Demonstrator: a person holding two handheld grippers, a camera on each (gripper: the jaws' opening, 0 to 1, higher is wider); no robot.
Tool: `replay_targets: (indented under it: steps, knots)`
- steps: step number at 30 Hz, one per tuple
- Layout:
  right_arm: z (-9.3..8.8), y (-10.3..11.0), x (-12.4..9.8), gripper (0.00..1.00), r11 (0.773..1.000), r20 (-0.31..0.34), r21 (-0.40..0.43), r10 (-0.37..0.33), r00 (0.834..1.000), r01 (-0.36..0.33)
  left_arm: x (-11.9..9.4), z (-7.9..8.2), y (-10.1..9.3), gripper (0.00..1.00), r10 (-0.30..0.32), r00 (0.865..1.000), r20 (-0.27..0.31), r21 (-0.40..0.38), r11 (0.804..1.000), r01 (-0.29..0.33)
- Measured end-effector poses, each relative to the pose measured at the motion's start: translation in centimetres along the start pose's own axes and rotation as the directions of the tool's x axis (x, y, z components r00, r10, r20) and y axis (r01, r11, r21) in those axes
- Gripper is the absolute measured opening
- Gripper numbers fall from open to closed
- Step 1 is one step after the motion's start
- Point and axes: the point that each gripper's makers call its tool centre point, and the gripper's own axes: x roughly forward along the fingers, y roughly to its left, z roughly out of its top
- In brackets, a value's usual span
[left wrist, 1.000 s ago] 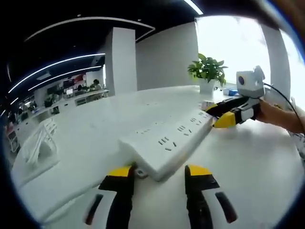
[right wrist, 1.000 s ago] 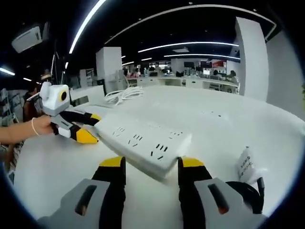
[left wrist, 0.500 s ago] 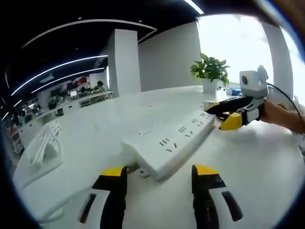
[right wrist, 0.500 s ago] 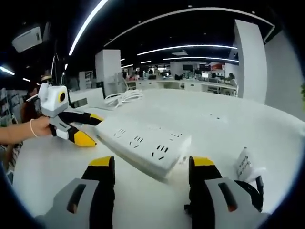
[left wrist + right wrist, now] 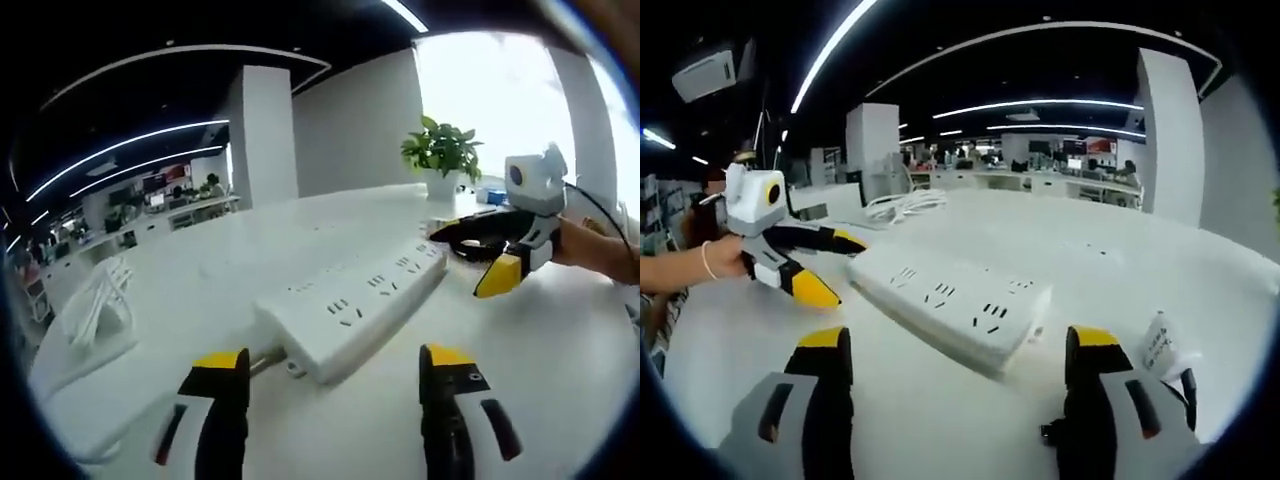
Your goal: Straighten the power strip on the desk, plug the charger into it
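White plastic, the power strip (image 5: pixel 350 305) lies flat on the surface (image 5: pixel 560 360) between both grippers; the left gripper (image 5: pixel 335 385) and right gripper (image 5: pixel 952 360) are spread wide, holding nothing; straightening seems finished; the charger (image 5: pixel 1160 350), lying near right, is judged next to be grasped.

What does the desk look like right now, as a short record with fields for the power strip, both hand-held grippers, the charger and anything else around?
power strip: long white plastic power strip lying flat on the white desk
left hand-held gripper: left hand-held gripper open, jaws apart at one end of the strip, not touching it
right hand-held gripper: right hand-held gripper open, at the opposite end, not touching
charger: small white charger with a printed label on the desk beside the right jaw
cable: coiled white cable further back
plant: green potted plant behind the strip
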Motion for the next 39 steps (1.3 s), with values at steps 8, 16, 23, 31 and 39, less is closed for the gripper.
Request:
replay_targets:
  steps: [8, 16, 23, 31, 39]
  knots:
    - [-0.2, 1.0, 0.0, 1.00, 0.998, -0.019, -0.063, 0.018, 1.000, -0.019, -0.1, 0.7, -0.1, 0.86, 0.026, 0.999, 0.033, 0.016, 1.000, -0.026]
    - [0.0, 1.8, -0.8, 1.00, 0.996, -0.017, -0.078, 0.033, 0.999, -0.034, -0.6, 2.0, -0.1, 0.99, 0.040, 0.993, 0.112, -0.003, 0.999, -0.040]
    - [-0.1, 1.7, -1.5, 1.00, 0.994, -0.016, -0.113, 0.005, 1.000, -0.007, -0.8, 2.0, -0.4, 0.99, 0.042, 0.991, 0.131, 0.016, 0.999, -0.044]
    - [0.2, 1.2, -2.2, 1.00, 0.994, 0.019, -0.109, -0.006, 1.000, 0.008, -1.1, 1.8, -0.5, 0.99, 0.049, 0.990, 0.130, 0.013, 0.999, -0.051]
    - [0.3, 1.1, -3.6, 1.00, 0.994, 0.044, -0.108, 0.002, 0.999, 0.003, -1.4, 1.7, -0.7, 0.99, 0.050, 0.992, 0.120, 0.016, 0.999, -0.052]
